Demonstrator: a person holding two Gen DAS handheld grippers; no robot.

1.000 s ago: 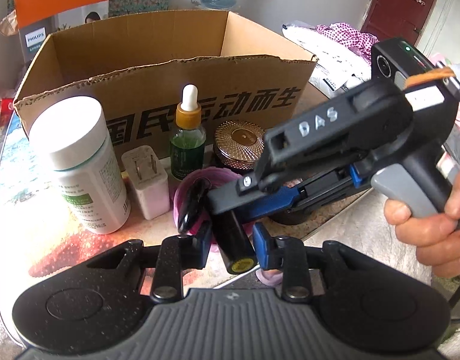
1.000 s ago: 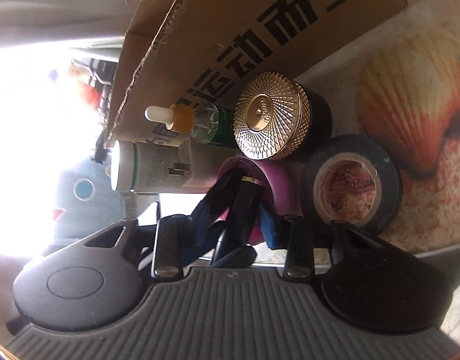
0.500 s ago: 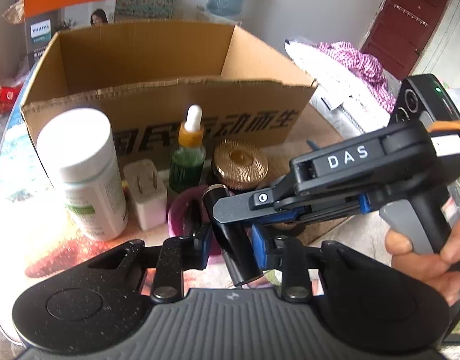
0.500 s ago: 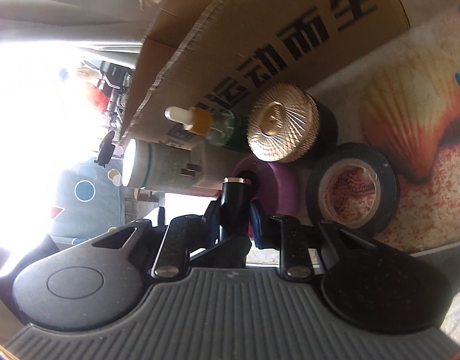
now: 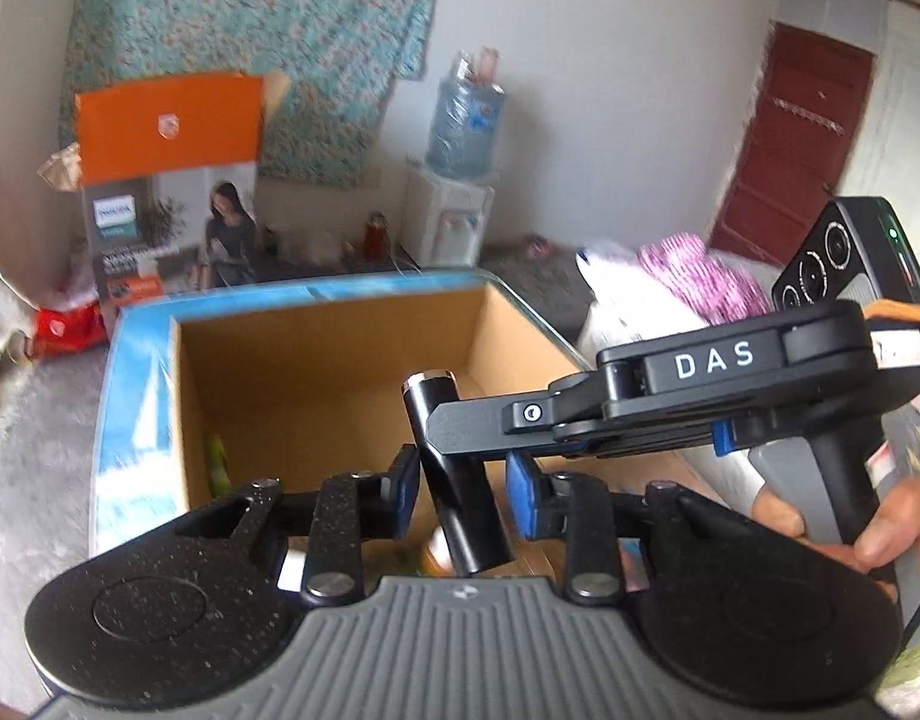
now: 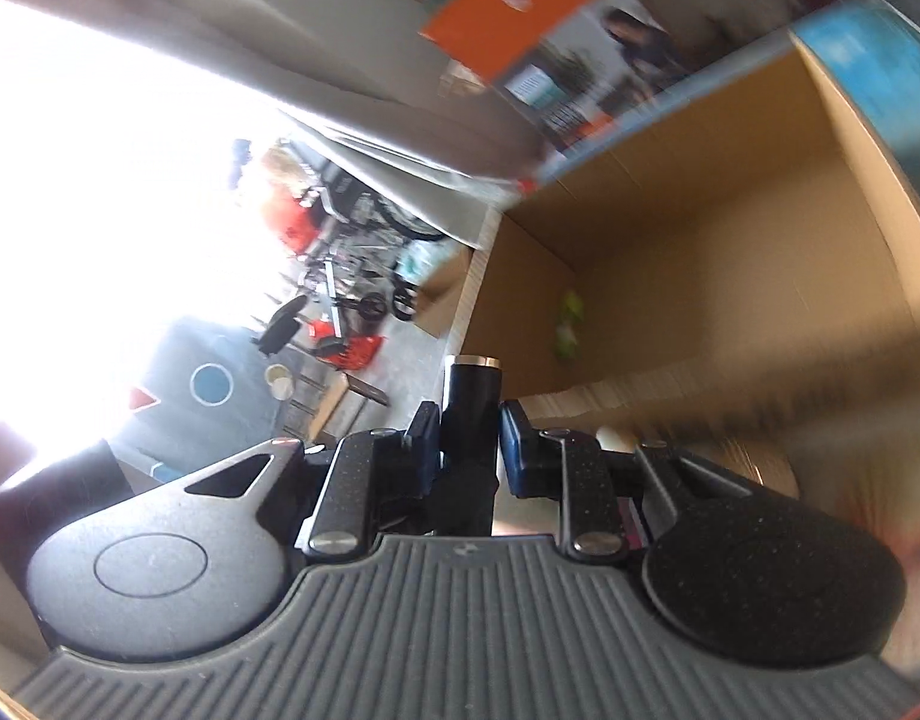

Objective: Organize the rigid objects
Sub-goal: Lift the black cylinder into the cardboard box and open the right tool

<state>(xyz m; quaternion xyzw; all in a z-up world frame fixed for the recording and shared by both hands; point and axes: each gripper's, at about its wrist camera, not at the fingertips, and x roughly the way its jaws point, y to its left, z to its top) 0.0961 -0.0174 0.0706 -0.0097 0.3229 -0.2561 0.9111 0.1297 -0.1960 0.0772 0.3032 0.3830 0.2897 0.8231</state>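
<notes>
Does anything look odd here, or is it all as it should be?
One thing: the black tube hangs tilted in the air over the open cardboard box, with both tongs around it. The right tongs pinch it near its silver-capped end, while the left tongs sit around its lower part. Nothing looks spilled or broken.

I am working in a lived-in room of a home: a flowered cloth (image 5: 250, 54) hangs on the white wall at the upper left of my left view, a water dispenser (image 5: 454, 180) with its big blue bottle stands at the top centre, and a dark red door (image 5: 802, 144) shows at the upper right. Bundled clothes (image 5: 688, 282) lie at the right, and an orange appliance box (image 5: 166, 192) stands on the floor at the left.
</notes>
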